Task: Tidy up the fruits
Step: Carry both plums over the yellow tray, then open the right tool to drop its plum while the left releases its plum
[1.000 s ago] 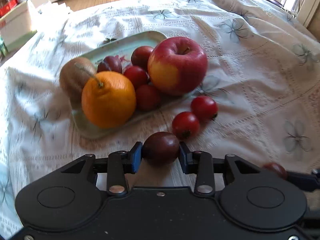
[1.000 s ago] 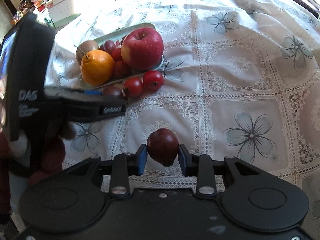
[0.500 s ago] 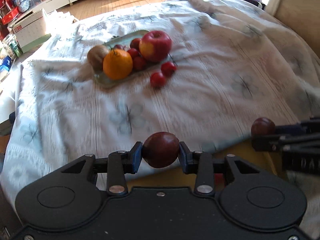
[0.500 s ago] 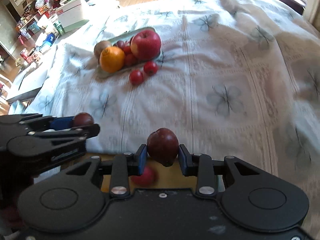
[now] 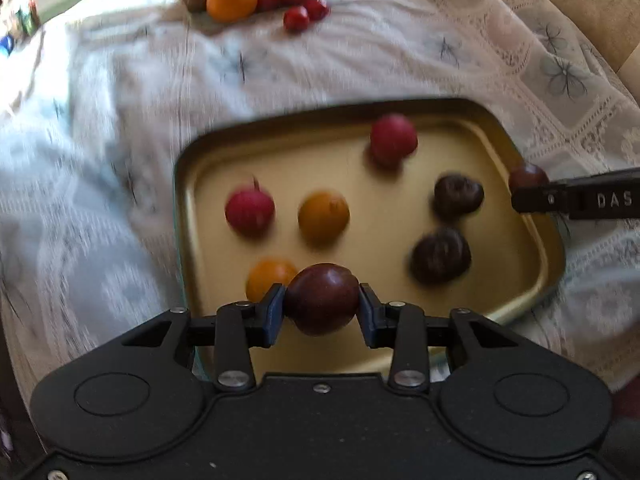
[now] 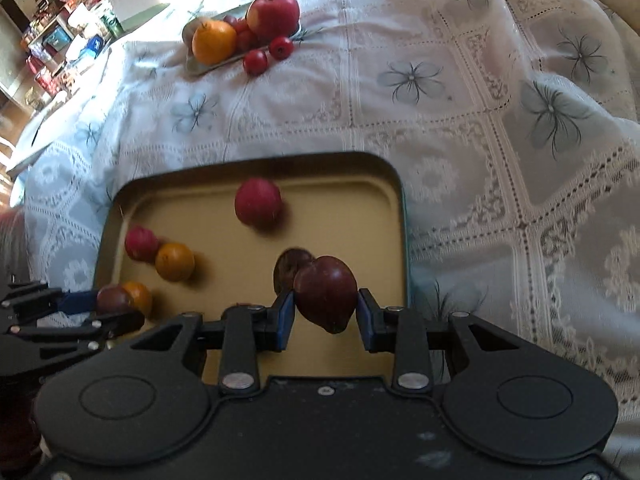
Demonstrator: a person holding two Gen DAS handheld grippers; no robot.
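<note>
Left hand-held gripper: pinches a dark purple round plum between its blue pads, above the near edge of the shallow gold metal tray, beside a small orange fruit. The pads press the plum at its widest part, so it hangs free with nothing under it.

Right hand-held gripper: pinches a second dark red plum with a pointed tip, tip down, over the tray's right half; in the left wrist view it reaches in over the tray's right edge.

Gold tray: sits at the near edge of the surface on the white lace cloth with grey flowers. It carries small fruits only, well apart: two red, two orange, two dark wrinkled ones.

Far platter: a pale green dish at the far left of the surface, heaped with a large red apple, an orange and a brown kiwi; two small red fruits lie on the cloth just beside it.

Likely sorting: small fruits go to the gold tray, big ones stay on the platter.

Next move: lower each plum onto a bare patch and let go; round fruit may roll.
</note>
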